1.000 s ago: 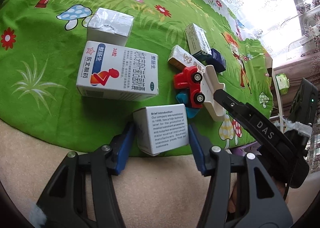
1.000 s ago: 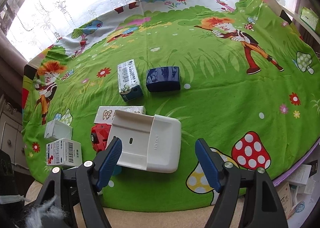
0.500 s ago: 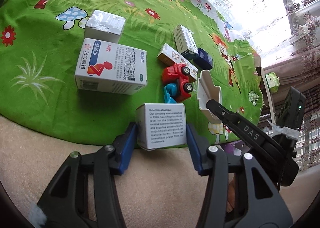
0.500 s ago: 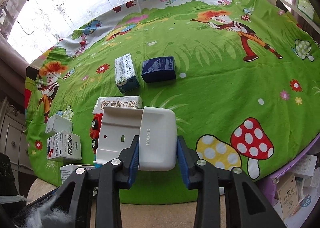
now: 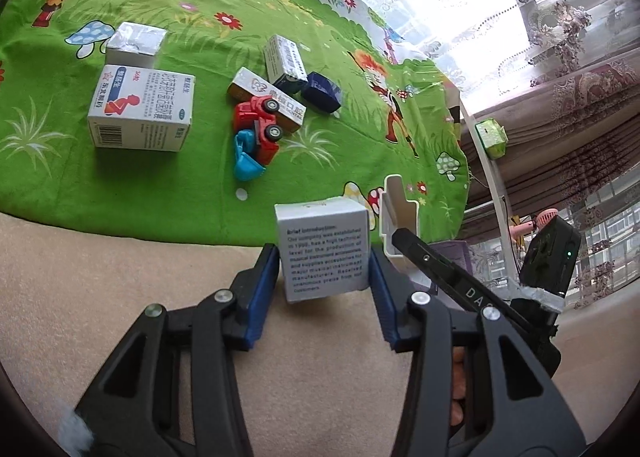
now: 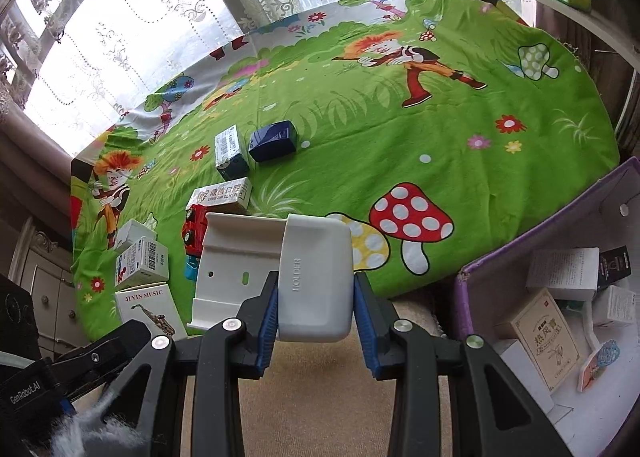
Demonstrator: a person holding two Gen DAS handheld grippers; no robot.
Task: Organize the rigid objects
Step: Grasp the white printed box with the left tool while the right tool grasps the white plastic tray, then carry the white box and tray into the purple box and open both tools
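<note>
Right wrist view: the right claw (image 6: 314, 311) clamps only the white holder's (image 6: 314, 277) end, so it may pivot and drop short of the purple bin (image 6: 532, 257), while the left claw (image 5: 324, 281), closing, pinches a white box (image 5: 322, 253) above the carpet.

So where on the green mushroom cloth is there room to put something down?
The widest bare patch lies right of the dark blue box, from the cartoon figure down to the red mushroom. A smaller gap sits between the big medicine box and the red toy truck. It is crowded where the truck, toothpaste box and blue box bunch together.
</note>
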